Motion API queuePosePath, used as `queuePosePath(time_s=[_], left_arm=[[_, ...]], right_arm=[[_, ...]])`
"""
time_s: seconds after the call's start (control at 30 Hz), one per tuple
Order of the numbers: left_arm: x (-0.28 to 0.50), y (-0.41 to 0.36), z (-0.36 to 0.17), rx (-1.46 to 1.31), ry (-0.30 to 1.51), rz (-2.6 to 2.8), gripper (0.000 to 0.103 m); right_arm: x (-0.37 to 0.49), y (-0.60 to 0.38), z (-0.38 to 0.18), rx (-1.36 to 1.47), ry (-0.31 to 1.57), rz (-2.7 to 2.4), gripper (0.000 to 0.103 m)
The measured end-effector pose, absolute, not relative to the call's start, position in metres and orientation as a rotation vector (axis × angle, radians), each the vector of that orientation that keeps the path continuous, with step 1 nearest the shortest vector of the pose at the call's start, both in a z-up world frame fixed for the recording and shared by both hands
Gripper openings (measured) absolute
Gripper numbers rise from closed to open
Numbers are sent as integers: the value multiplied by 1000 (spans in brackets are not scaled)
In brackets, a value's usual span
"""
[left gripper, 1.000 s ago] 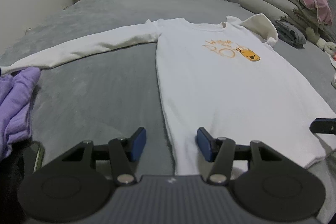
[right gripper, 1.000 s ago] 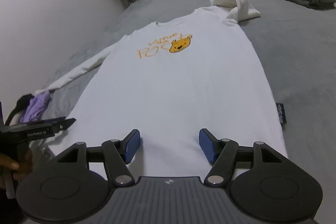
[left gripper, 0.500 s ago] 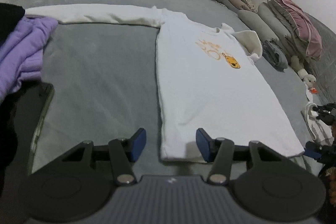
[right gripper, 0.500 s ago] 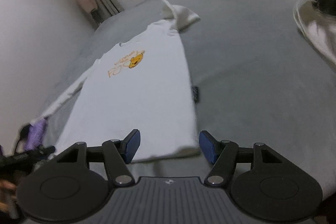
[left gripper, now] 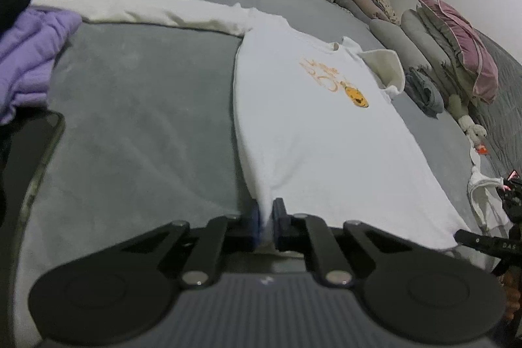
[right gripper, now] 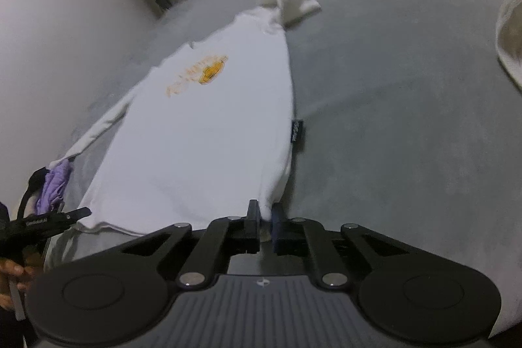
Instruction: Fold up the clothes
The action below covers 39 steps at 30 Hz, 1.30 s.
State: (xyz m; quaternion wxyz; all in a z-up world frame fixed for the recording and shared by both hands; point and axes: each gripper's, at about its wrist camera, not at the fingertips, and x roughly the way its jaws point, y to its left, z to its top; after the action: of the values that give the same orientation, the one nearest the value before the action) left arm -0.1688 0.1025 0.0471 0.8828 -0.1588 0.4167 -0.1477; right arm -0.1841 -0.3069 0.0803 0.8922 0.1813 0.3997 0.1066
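Shirt: white long-sleeved shirt (left gripper: 319,132) lies print-up and flat on the grey bed (left gripper: 146,106), one sleeve stretched out sideways, the other bunched by the collar.
Handling: likely soft, light and limp; best held at the hem corners.
Left gripper (left gripper: 267,219): clenched on the shirt's hem corner.
Right gripper (right gripper: 266,222): pinching the opposite hem corner.

left gripper (left gripper: 267,222) clamped on the near hem corner of the white shirt (left gripper: 313,132), which lies flat on the grey bed (left gripper: 140,106). one sleeve stretches toward the purple cloth (left gripper: 29,54). right gripper (left gripper: 483,242) tip at the other hem corner.
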Motion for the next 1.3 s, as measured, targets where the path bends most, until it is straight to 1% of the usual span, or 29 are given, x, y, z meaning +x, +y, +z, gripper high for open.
queuePosePath(time_s=[0.17,0.3,0.4,0.43,0.47,0.5,0.53,0.57,0.6,0.73,0.83,0.93,1.07,1.17,1.23,1.3], left_arm=[[-179,97,58,-282,878,-315,6],[-173,86,40,-201,928,-297,7],[-168,87,44,-193,929,-310,15],[-168,88,49,-180,916,-309,27],[-168,88,53,-166,903,-308,35],[-167,89,58,-153,888,-303,46],[-166,91,63,-138,869,-293,47],[-164,94,67,-139,857,-284,47],[-159,98,70,-160,853,-276,47],[-131,110,85,-225,830,-249,47],[-96,109,100,-199,799,-250,47],[-51,111,115,-159,784,-247,47],[14,109,132,-79,756,-265,47],[62,97,131,-38,753,-314,54],[93,90,130,-10,750,-346,62],[124,82,123,14,753,-369,65]], right_arm=[[-205,-311,111,338,729,222,7],[-202,-302,109,248,756,177,7],[-191,-286,89,180,838,165,8],[-189,-283,86,163,848,154,10],[-188,-282,86,155,847,149,13],[-188,-282,88,159,834,148,17],[-187,-283,91,158,811,140,30],[-186,-283,94,151,793,124,41],[-184,-283,97,143,775,107,43],[-168,-272,107,100,726,111,44],[-146,-249,112,16,714,183,44],[-114,-223,120,-90,683,284,44],[-48,-201,132,-181,659,356,44],[10,-198,137,-191,655,367,44],[52,-198,137,-182,659,372,44],[90,-196,134,-202,664,369,44]])
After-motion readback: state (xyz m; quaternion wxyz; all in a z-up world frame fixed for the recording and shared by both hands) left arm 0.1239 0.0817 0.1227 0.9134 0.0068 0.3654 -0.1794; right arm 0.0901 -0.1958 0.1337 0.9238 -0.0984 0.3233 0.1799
